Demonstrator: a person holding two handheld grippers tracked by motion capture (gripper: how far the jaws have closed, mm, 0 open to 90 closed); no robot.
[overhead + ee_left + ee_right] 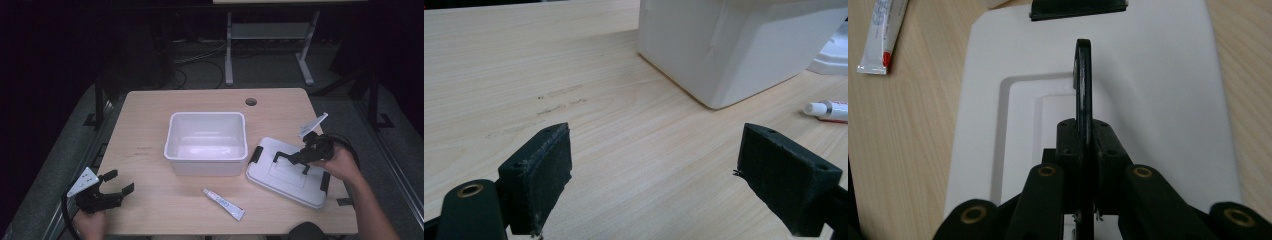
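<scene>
The right gripper (299, 159) stood clamped on the black handle (1083, 85) of the white lid (280, 187), its jaws pressed together on the thin raised bar. The lid lay flat on the table (150, 115), just beside the right end of the open white bin (206, 165), its long axis running away from the person and slightly skewed to the bin. The bin therefore lay to the gripper's left, nearer this hand than the other. The left gripper (116, 182) rested apart, jaws wide and empty, near the table's left front corner. The right gripper view showed the grip edge-on; the high view showed the tube (224, 204) lying in front of the bin.
</scene>
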